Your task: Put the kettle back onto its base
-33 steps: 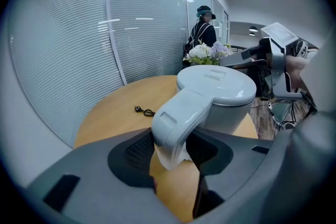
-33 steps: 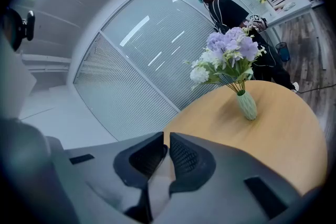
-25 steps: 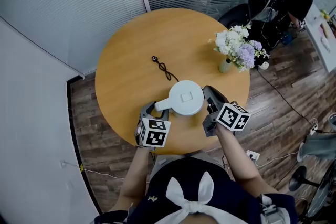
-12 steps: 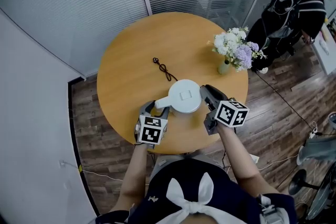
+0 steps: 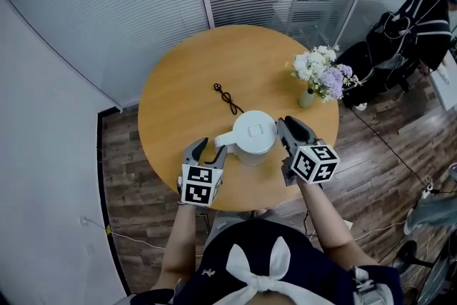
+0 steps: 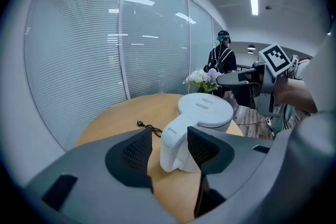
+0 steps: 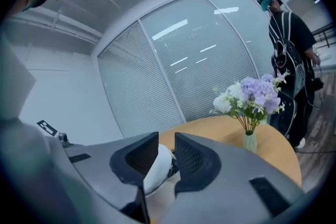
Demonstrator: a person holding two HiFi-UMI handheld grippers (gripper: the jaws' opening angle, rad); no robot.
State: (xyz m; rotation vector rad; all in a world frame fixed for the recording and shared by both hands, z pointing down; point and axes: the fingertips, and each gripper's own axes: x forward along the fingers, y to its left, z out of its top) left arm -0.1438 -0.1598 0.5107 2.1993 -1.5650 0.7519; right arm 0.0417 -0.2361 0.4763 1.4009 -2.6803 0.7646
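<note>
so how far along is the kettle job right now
Done: the kettle stands upright on the table, cord trailing from beneath it; the base itself is hidden. In hand: the left gripper has just been opening, handle loose between its jaws; the right gripper is open beside the body. Left: likely only drawing both grippers away.

The left gripper [image 5: 212, 148] has just opened its jaws, releasing the kettle [image 5: 253, 133] handle.

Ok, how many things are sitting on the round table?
3: the white kettle near the front edge, the black cord lying just behind it, and the vase of flowers at the right edge. A base may be hidden under the kettle.
</note>
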